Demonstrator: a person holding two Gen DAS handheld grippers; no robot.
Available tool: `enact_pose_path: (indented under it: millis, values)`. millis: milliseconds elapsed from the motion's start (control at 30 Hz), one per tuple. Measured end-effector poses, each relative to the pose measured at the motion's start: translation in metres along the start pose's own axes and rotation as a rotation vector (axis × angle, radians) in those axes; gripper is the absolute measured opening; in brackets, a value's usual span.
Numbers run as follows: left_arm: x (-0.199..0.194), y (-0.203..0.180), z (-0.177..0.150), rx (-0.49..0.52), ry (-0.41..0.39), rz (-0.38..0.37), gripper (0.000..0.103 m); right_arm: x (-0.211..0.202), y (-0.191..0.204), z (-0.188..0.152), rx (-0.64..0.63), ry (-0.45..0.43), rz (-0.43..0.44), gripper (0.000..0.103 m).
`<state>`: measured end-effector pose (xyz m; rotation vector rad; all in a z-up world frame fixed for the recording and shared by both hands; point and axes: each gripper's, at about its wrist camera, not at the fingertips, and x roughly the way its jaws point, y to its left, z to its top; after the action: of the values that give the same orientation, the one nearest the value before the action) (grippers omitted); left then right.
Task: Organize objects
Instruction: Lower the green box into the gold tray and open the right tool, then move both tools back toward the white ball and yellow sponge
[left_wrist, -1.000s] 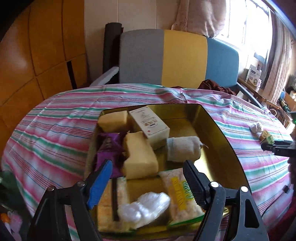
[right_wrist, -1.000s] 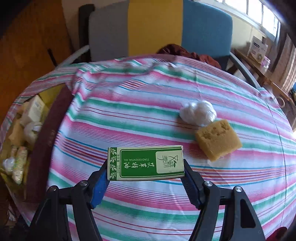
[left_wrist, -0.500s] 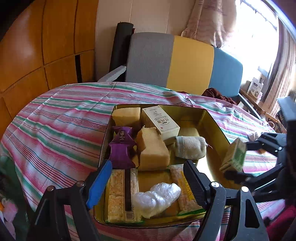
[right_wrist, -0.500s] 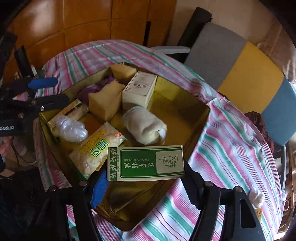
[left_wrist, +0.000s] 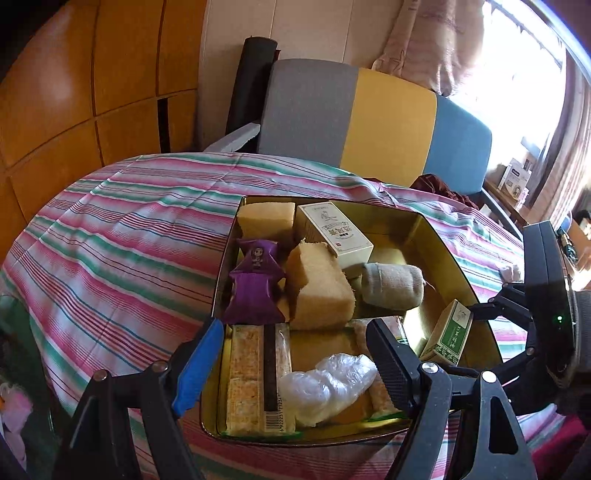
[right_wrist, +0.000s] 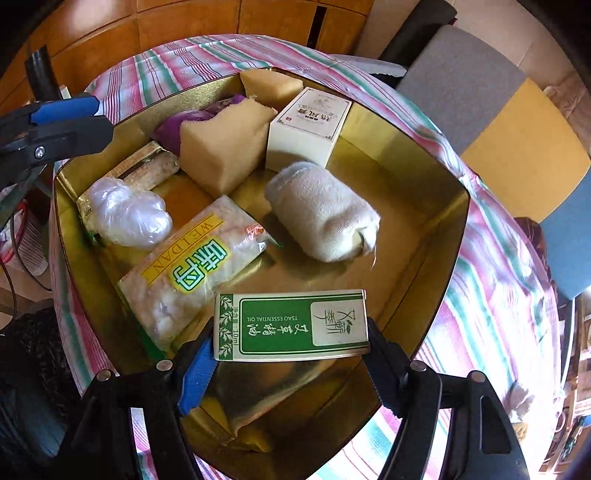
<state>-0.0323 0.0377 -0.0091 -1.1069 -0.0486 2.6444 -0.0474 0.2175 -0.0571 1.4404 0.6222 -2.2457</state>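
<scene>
1. Green-and-white essential-oil carton (right_wrist: 291, 324) sits crosswise between the right gripper (right_wrist: 291, 354) pads, low inside the gold metal tin (right_wrist: 436, 177) near its right-hand wall; the jaws are opening, and whether the pads still press on the carton ends cannot be told.
2. From the left wrist view the same carton (left_wrist: 448, 334) shows only its narrow side, with the right gripper (left_wrist: 480, 314) half cut off by the frame edge.
3. Left gripper (left_wrist: 291, 358) hovers over the tin's near edge, jaws apart with nothing between them.
4. Inside the tin: a rolled beige cloth (right_wrist: 321, 210), a white printed box (right_wrist: 308, 127), a tan sponge block (right_wrist: 225, 147), a second sponge (right_wrist: 269, 86) in the far corner, a clear crumpled plastic bag (right_wrist: 125, 216), and a snack packet with a yellow-green label (right_wrist: 192, 273).
5. Purple foil packet (left_wrist: 255, 284) is plain in the left wrist view but mostly hidden behind the sponge in the right one.
6. Flat cracker pack (left_wrist: 258, 380) lies partly under the plastic bag.
7. Striped pink, green and white tablecloth (left_wrist: 110, 240) covers the table; what lies beneath the tin is hidden.
</scene>
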Motion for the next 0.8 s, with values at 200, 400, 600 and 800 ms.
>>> enact_pose_path:
  millis: [200, 400, 600, 800]
  values:
    - [-0.002, -0.001, 0.000, 0.004, 0.000, 0.000, 0.081, -0.006, 0.001, -0.002, 0.004, -0.019, 0.008, 0.082]
    - [-0.007, -0.005, 0.001, 0.020, -0.012, 0.007, 0.082, -0.023, 0.002, -0.003, 0.024, -0.064, 0.019, 0.082]
    - [-0.011, -0.012, 0.001, 0.043, -0.024, 0.018, 0.082, -0.050, -0.008, -0.016, 0.113, -0.145, 0.022, 0.082]
    - [-0.015, -0.022, 0.001, 0.074, -0.033, 0.024, 0.082, -0.067, -0.043, -0.034, 0.264, -0.206, 0.007, 0.082]
